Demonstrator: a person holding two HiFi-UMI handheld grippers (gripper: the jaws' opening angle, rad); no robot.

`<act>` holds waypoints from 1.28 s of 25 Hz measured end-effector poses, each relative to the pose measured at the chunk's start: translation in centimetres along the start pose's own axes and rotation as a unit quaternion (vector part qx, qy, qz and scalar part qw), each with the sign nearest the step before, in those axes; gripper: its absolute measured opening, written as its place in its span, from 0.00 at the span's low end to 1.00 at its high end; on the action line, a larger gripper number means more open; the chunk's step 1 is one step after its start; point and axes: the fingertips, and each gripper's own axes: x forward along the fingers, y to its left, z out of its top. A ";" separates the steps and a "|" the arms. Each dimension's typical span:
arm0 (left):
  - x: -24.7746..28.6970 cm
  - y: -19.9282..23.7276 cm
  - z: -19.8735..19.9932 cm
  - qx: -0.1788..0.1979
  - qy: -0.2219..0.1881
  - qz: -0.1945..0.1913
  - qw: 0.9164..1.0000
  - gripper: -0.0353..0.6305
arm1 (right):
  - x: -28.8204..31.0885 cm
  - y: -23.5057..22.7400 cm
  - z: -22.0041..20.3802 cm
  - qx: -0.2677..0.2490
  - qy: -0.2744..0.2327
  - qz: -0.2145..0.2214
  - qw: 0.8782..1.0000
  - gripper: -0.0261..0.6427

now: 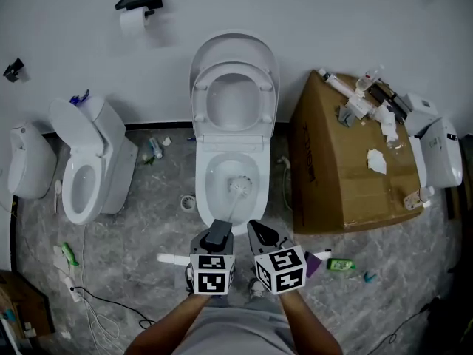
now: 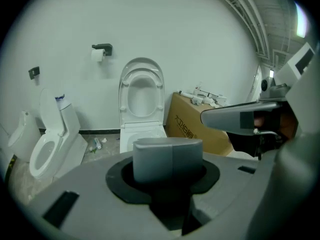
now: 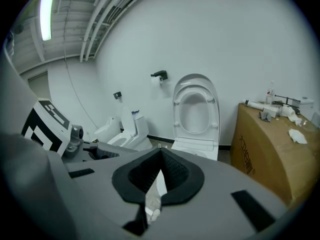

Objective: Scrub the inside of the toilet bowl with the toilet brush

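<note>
Grey marbled floor (image 1: 148,220), white wall (image 1: 66,43) behind. Main toilet (image 1: 233,143) dead centre in head view, lid + seat both up. Toilet brush (image 1: 238,188): bristle head is down inside the bowl (image 1: 255,198), shaft runs back toward 6 o'clock to the left gripper (image 1: 216,234).

Left gripper is clamped on the brush's grey handle end (image 2: 167,156). The block sits square between the black pads in the left gripper view.

Right gripper (image 1: 260,235) is just beside the left, at its 3 o'clock. Jaws pressed together at the tips, nothing between them. Not touching the brush.

Around the main toilet: 2nd toilet (image 1: 85,172) at 9 o'clock w/ seat down and lid up, cardboard box (image 1: 347,176) at 3 o'clock w/ clutter on top, paper roll (image 1: 134,21) on the wall at 11 o'clock. Green bottle (image 1: 340,265) on the floor at approx 4 o'clock.
</note>
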 end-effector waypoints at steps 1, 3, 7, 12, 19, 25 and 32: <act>0.7 0.7 0.1 0.002 0.007 -0.007 1.000 0.29 | 1.0 -0.1 0.1 0.005 0.005 -0.006 1.000 0.04; 2.1 2.0 0.0 0.004 0.020 -0.022 1.000 0.29 | 2.8 -0.2 0.2 0.014 0.015 -0.019 1.000 0.04; 4.9 4.4 -1.0 0.004 0.051 -0.045 0.998 0.29 | 6.0 -0.7 -0.1 0.031 0.030 -0.041 0.998 0.04; 9.6 6.2 -3.0 0.011 0.081 -0.074 0.994 0.29 | 9.7 -1.7 -1.0 0.048 0.046 -0.064 0.996 0.04; 14.0 8.2 -5.5 0.018 0.115 -0.096 0.989 0.29 | 14.1 -1.8 -3.6 0.043 0.084 -0.066 0.993 0.04; 17.0 9.1 -8.6 0.031 0.144 -0.111 0.983 0.29 | 16.8 -2.7 -5.6 0.055 0.094 -0.069 0.992 0.04; 20.3 7.9 -11.9 0.045 0.157 -0.138 0.977 0.29 | 19.0 -4.2 -9.8 0.079 0.103 -0.071 0.989 0.04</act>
